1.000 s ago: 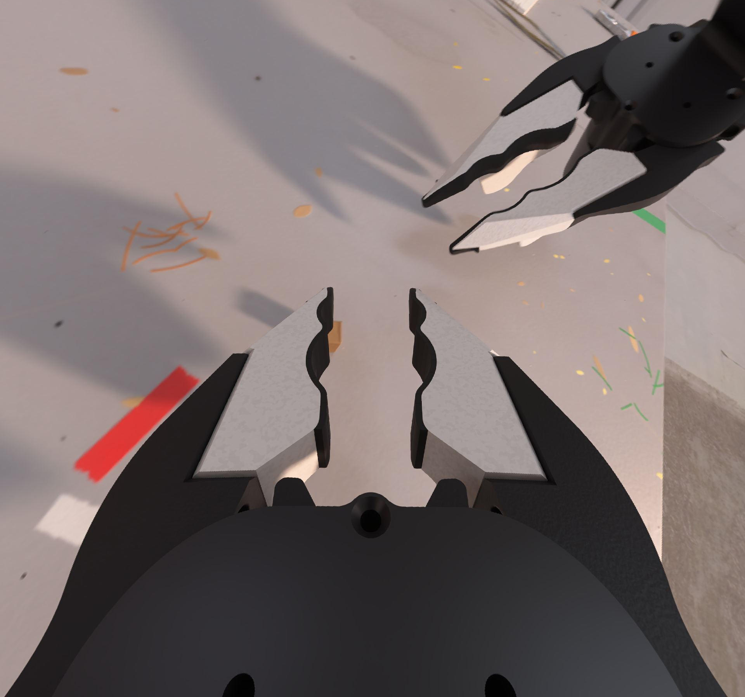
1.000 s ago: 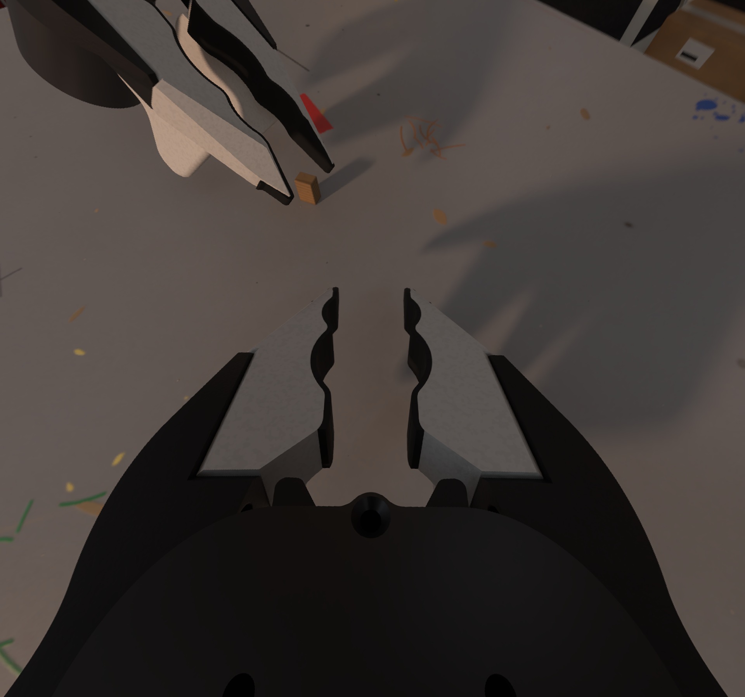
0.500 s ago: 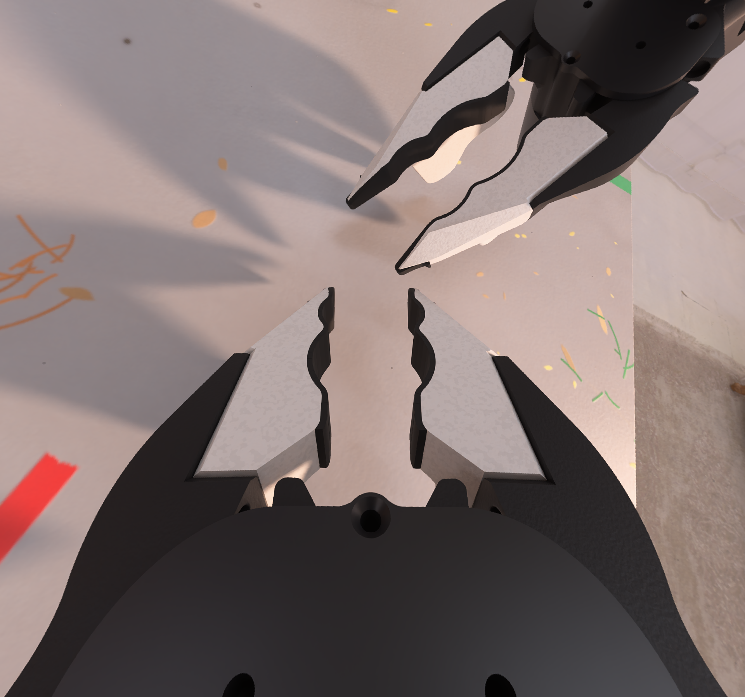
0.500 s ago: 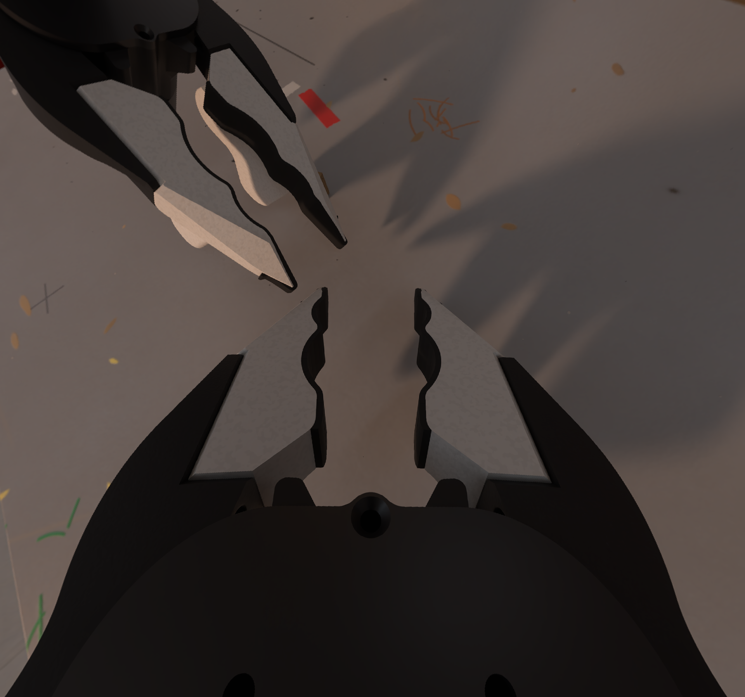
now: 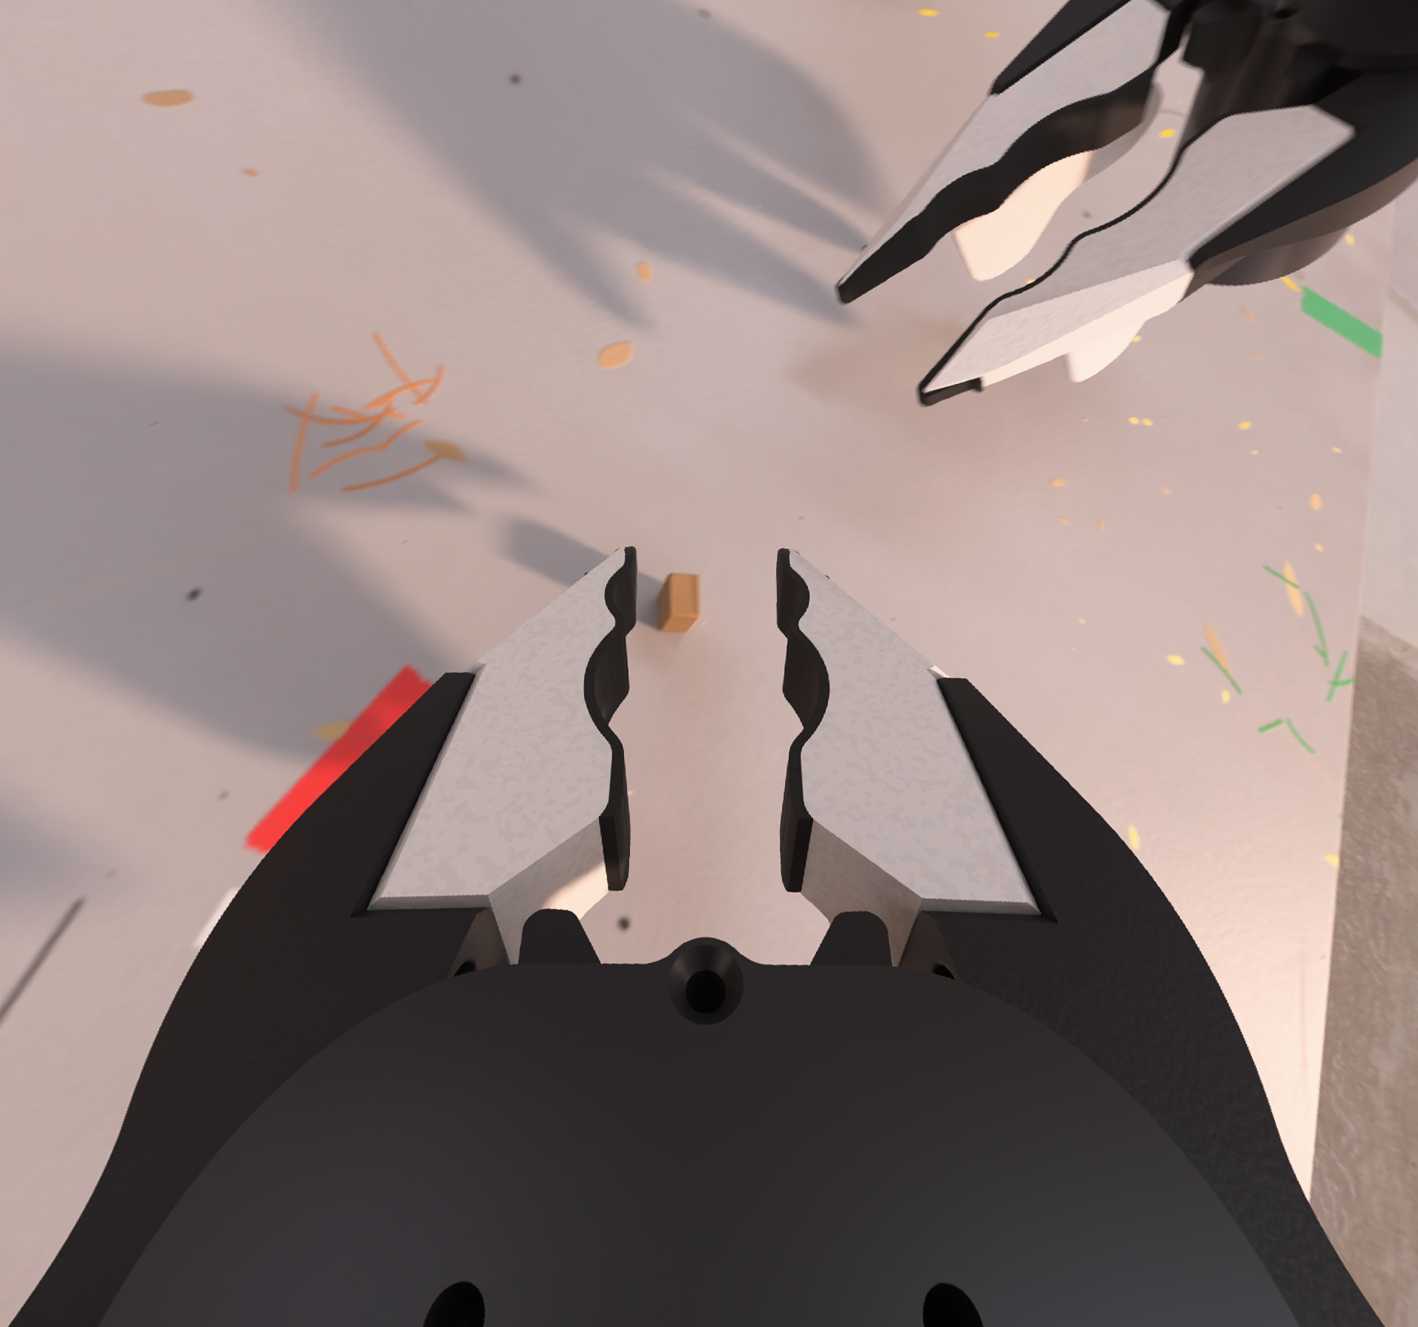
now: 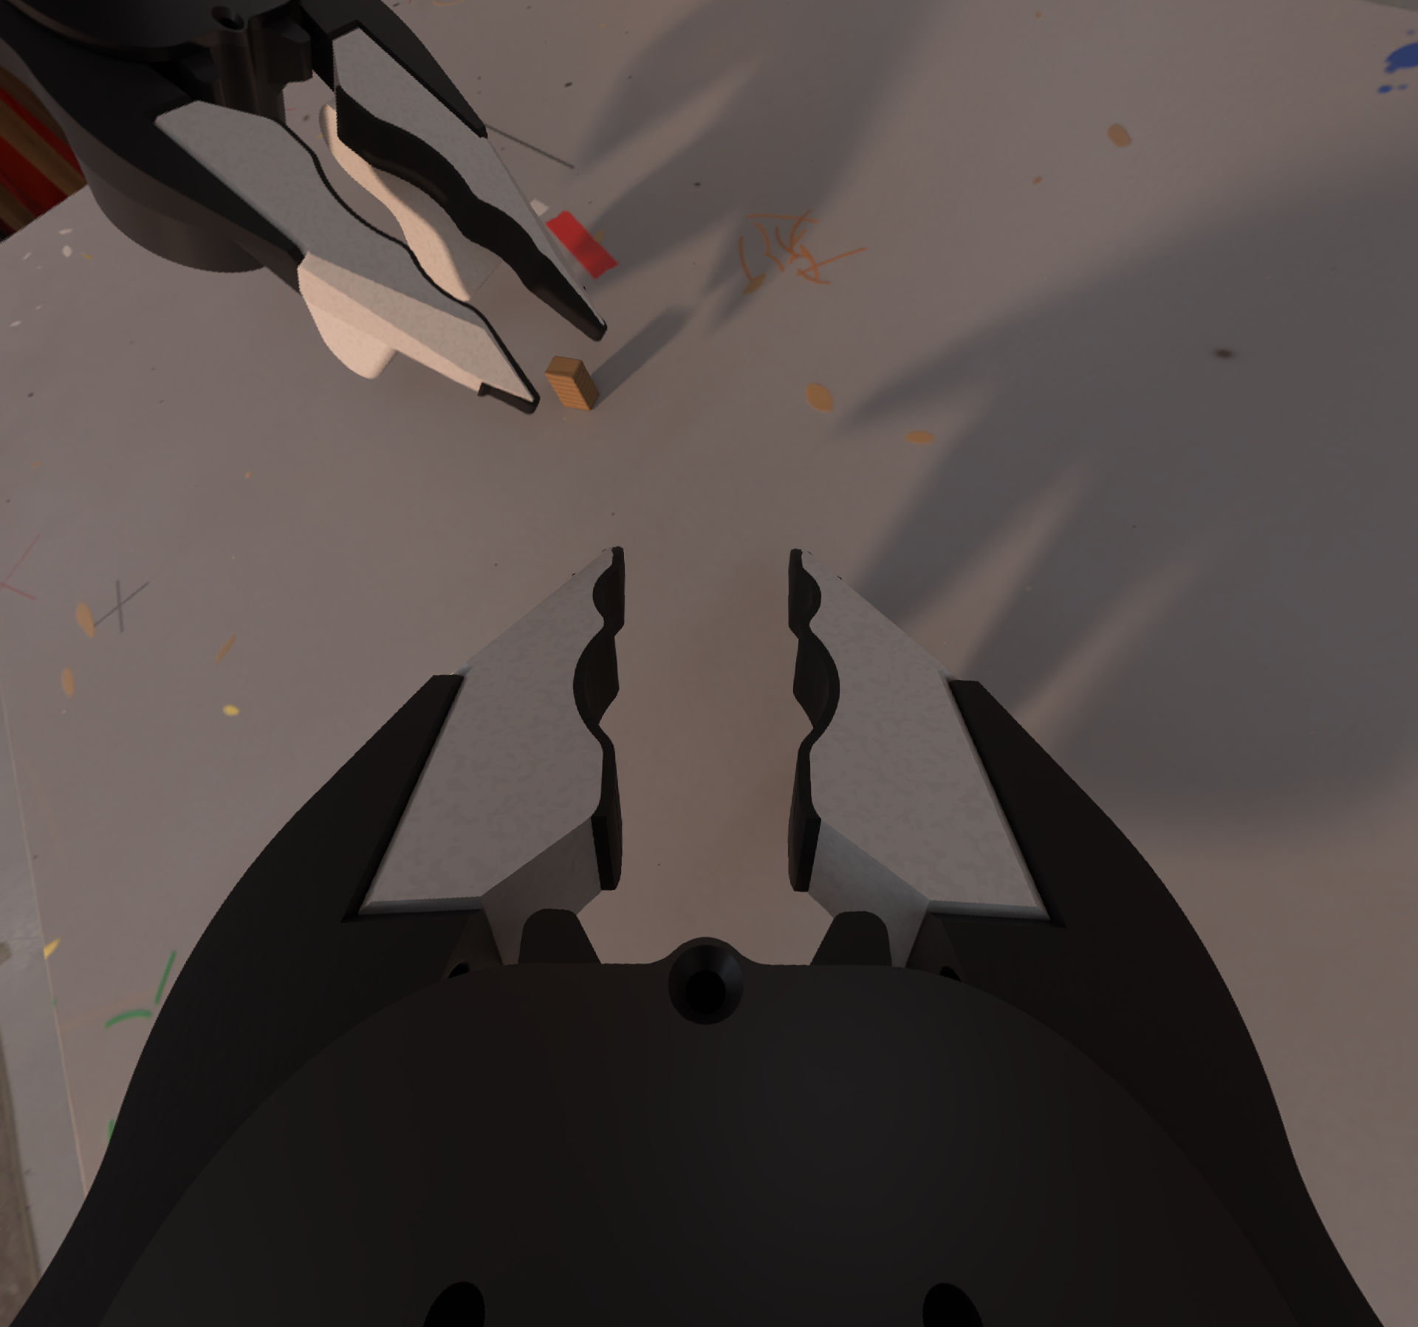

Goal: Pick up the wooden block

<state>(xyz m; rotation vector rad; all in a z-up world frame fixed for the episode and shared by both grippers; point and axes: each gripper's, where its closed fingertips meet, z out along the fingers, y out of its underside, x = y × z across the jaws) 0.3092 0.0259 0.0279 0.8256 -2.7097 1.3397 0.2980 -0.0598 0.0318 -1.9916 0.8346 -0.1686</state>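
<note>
A: Where is the wooden block (image 5: 678, 602) sitting?

B: On the pale, paint-flecked surface (image 5: 767, 461), seen between the fingertips of the left gripper (image 5: 706, 561) in the left wrist view, nearer the finger on the 9 o'clock side. Whether that finger touches it, I cannot tell. It stands free, with nothing clamped on it.

A: And the left gripper's jaws?

B: Parted, a clear gap between them, holding nothing.

A: How does it look from the other camera?

B: In the right wrist view the wooden block (image 6: 572, 383) lies at about 11 o'clock, just beyond the tips of the left gripper (image 6: 566, 368), which points down toward it from the upper left corner.

A: The right gripper?

B: The right gripper (image 6: 706, 561) has its jaws apart too, with only bare surface (image 6: 767, 446) between them; it grips nothing. It sits well apart from the block. In the left wrist view the right gripper (image 5: 882, 343) hangs at about 1 o'clock, tips angled downward.

A: Anything else nearby?

B: A red tape strip (image 5: 338, 761) at 9 o'clock of the left gripper, orange scribbles (image 5: 368, 419) at 10 o'clock, and a green tape strip (image 5: 1341, 322) toward 2 o'clock.
</note>
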